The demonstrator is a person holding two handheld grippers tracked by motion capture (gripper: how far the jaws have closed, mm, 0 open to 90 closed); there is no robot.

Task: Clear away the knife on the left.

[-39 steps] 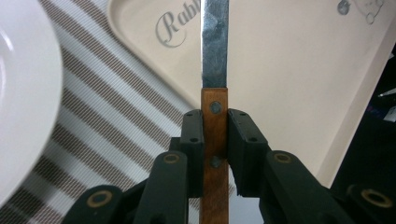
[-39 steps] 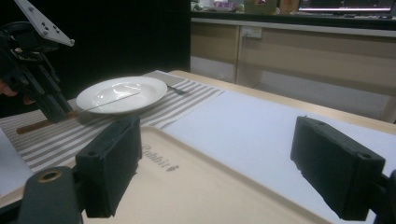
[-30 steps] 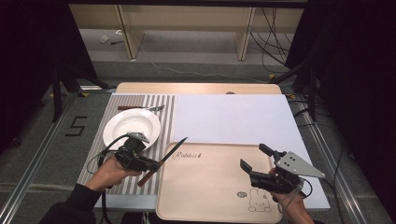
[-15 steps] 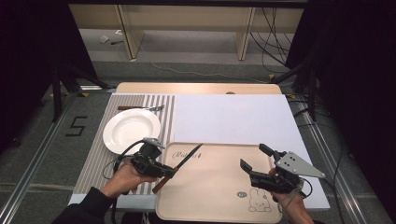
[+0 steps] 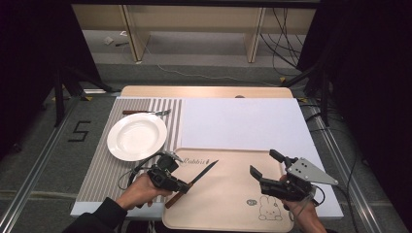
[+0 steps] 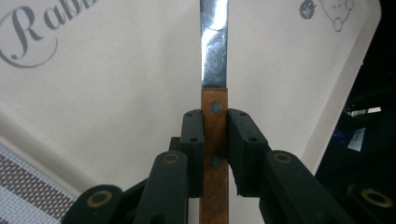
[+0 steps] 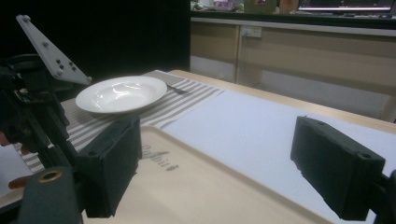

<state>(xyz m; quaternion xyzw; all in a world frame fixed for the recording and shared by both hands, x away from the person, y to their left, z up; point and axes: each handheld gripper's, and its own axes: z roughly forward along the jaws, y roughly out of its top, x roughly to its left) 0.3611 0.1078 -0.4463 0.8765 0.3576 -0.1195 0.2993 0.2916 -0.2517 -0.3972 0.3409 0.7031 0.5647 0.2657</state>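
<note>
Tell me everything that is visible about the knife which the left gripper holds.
The knife has a slim, shiny metal blade and a brown handle that looks like wood, with two round metal rivets. The left gripper is shut on the handle, one black jaw on each side, near where the blade begins. In the high view the knife lies aslant over the left part of the beige tray, its tip pointing away from the person and to the right, near the printed word. Whether it touches the tray is unclear.

We see a wooden table point(image 5: 204, 91) carrying a striped mat point(image 5: 104, 170), a white sheet point(image 5: 243, 124) and a beige tray point(image 5: 228, 194).
</note>
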